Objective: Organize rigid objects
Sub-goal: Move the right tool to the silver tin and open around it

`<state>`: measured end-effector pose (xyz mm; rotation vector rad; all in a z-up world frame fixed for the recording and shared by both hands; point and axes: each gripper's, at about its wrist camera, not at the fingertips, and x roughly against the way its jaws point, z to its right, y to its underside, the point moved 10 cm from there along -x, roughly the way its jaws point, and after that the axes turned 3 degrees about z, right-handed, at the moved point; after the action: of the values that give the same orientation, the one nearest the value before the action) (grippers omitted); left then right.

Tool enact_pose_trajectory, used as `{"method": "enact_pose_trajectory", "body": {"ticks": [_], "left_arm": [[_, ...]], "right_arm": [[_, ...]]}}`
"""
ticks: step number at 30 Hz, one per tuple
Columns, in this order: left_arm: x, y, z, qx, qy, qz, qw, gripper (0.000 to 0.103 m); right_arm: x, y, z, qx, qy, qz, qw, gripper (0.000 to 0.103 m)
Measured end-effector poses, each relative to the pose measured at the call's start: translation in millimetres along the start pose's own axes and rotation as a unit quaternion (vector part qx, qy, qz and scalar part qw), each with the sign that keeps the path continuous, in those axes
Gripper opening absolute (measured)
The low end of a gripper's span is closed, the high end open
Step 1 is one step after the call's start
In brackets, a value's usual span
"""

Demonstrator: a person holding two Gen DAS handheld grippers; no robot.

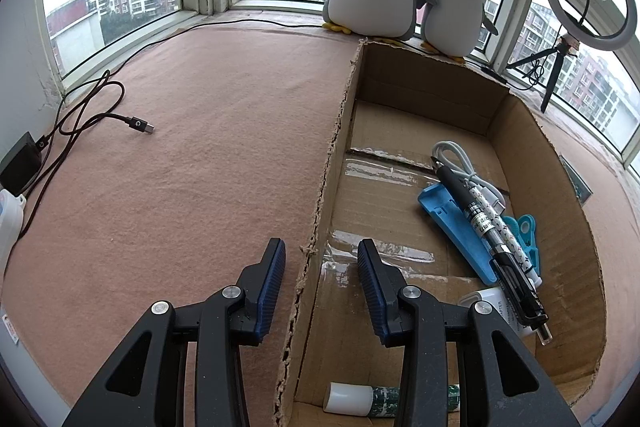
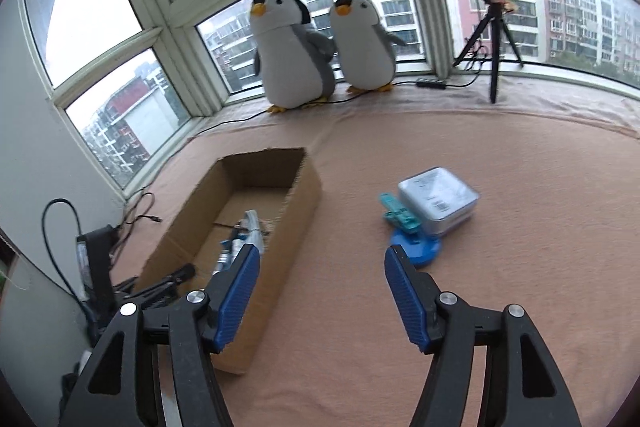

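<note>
An open cardboard box (image 1: 384,195) lies on the pink cloth. It holds a blue holder (image 1: 452,227), a black pen (image 1: 496,239), a patterned white pen (image 1: 505,227), a white cable (image 1: 460,163), a teal clip (image 1: 524,231), a white adapter (image 1: 490,301) and a white-capped tube (image 1: 352,399). My left gripper (image 1: 320,247) hangs over the box's left wall with its jaws apart and not pressing on it. To the right of the box (image 2: 308,195), a silver tin (image 2: 438,197), a teal clip (image 2: 400,213) and a blue disc (image 2: 416,247) lie on the cloth. My right gripper (image 2: 322,255) is open and empty, short of them.
Two plush penguins (image 2: 296,51) stand at the window. A ring light on a tripod (image 2: 496,39) is at the back right. A black charging cable (image 1: 120,119) and charger (image 1: 20,159) lie left of the box. Dark gear (image 2: 96,267) stands by the wall.
</note>
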<state>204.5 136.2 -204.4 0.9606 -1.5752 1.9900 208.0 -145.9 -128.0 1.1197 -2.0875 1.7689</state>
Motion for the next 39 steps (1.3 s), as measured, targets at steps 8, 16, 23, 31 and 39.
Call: {"method": "enact_pose_trajectory", "body": {"ticks": [8, 16, 23, 31, 39], "left_arm": [[0.3, 0.3, 1.3, 0.001, 0.002, 0.0, 1.0, 0.041], [0.5, 0.6, 1.3, 0.001, 0.002, 0.0, 1.0, 0.041], [0.6, 0.5, 1.5, 0.001, 0.003, 0.0, 1.0, 0.041], [0.7, 0.8, 1.4, 0.001, 0.002, 0.001, 1.0, 0.041], [0.7, 1.1, 1.5, 0.001, 0.002, 0.001, 1.0, 0.042]], "right_arm": [[-1.0, -16.1, 72.0, -0.019, 0.041, 0.031, 0.998, 0.074], [-34.9, -12.2, 114.0, 0.003, 0.068, -0.044, 0.997, 0.075], [-57.7, -16.4, 113.6, 0.023, 0.075, -0.064, 0.995, 0.075], [-99.3, -34.0, 105.7, 0.059, 0.108, -0.09, 0.988, 0.075], [-121.6, -35.6, 93.3, 0.104, 0.124, -0.103, 0.981, 0.075]]}}
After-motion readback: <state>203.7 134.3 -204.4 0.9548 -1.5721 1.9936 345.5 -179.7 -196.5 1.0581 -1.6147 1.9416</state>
